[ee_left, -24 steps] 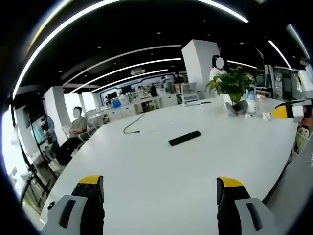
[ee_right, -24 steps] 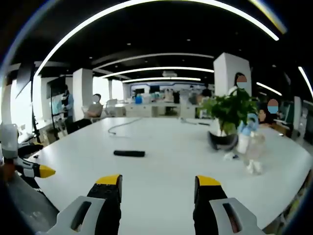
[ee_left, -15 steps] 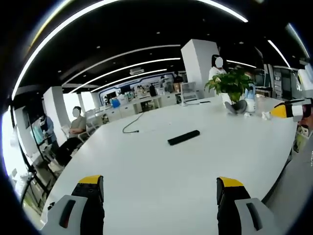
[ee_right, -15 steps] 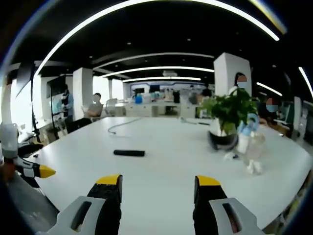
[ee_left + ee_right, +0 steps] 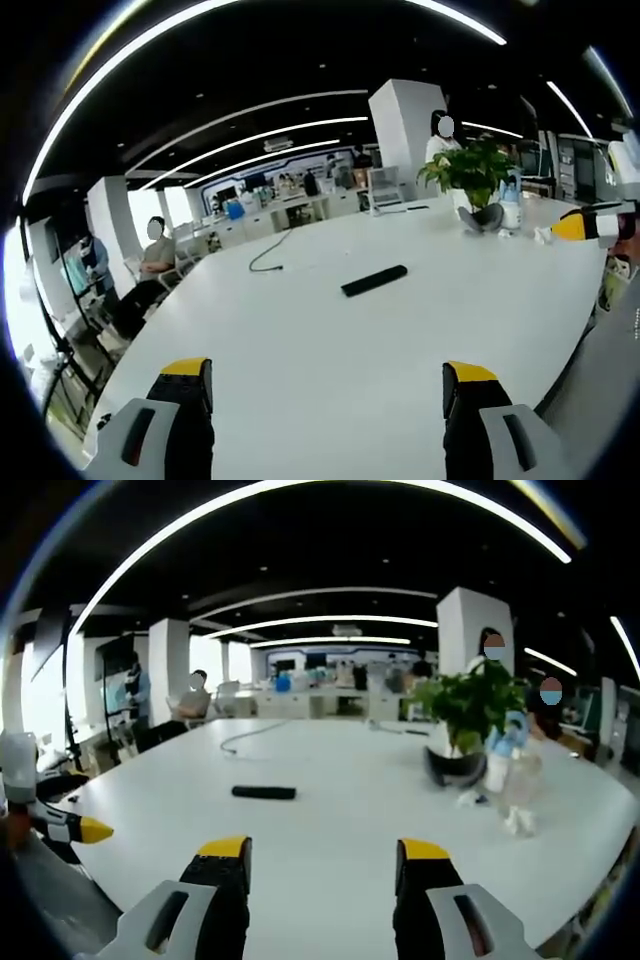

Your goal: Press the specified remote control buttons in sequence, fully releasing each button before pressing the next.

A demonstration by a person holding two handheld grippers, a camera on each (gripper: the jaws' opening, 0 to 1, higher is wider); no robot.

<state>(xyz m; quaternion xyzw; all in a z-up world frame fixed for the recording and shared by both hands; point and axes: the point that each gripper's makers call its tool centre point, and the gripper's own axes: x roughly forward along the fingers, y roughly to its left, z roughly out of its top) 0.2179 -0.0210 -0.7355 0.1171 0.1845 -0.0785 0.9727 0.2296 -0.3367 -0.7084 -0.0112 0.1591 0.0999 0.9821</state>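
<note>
A: Report the pose of each gripper, nearest items first.

B: The left gripper point(image 5: 327, 385) is held level above the near edge of the white table point(image 5: 300, 340), pointing across it. Its yellow-tipped jaws stand wide apart with nothing between them and touch nothing. The right gripper point(image 5: 321, 860) is held the same way over its own side of the table, jaws apart and empty. Each gripper's yellow tip also enters the other's view at the edge, clear of the table top.

A: Location and condition of the remote control?

B: The remote control point(image 5: 374, 280) lies flat on the bare table surface, well ahead of both grippers and apart from them. It is a slim black bar; its buttons are too small to make out. In the right gripper view it lies ahead and to the left of the jaws.

A: Items beyond it?

B: A dark cable point(image 5: 268, 258) lies farther back. A potted plant point(image 5: 462, 725) stands to the right, with a bottle point(image 5: 501, 760) just beside it. Seated and standing people and white pillars occupy the background.
</note>
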